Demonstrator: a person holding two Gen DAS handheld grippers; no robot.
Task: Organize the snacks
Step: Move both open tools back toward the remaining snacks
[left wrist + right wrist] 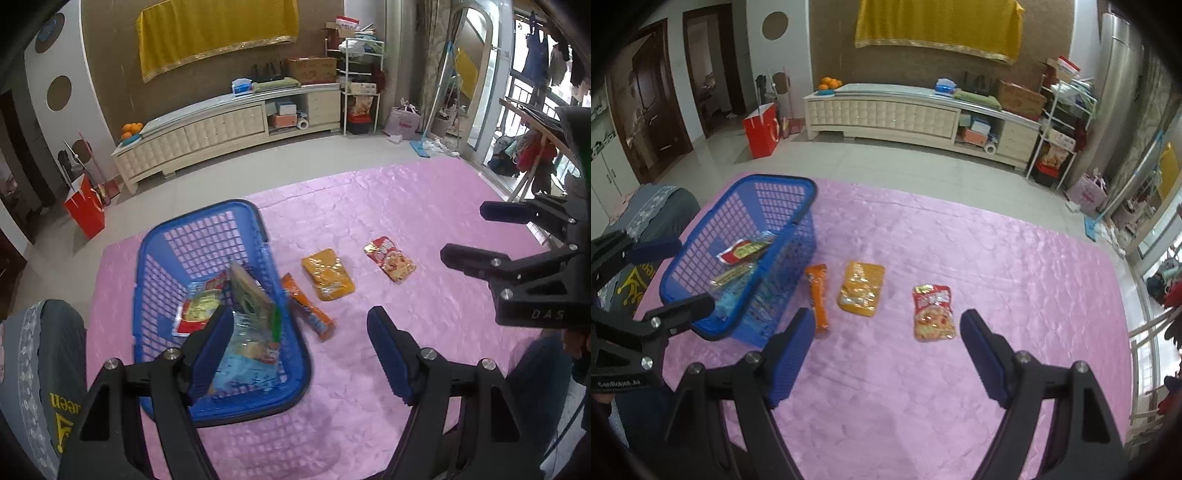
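A blue plastic basket [207,218] [775,192] sits on the pink cloth and holds several snack packets [236,310]. To its right on the cloth lie an orange stick packet [308,312] [818,293], a yellow packet [327,273] [860,288] and a red packet [389,258] [932,312]. My left gripper [301,349] is open and empty, above the basket's near right edge. My right gripper [886,354] is open and empty, just short of the three loose packets. Each gripper shows in the other's view, the right [469,232] and the left [685,271].
The pink cloth [960,369] covers the work surface. Beyond it stand a cream TV cabinet [886,110], a red paper bag [761,129] and a metal rack [1060,125]. A grey cushion [40,350] lies at the left edge.
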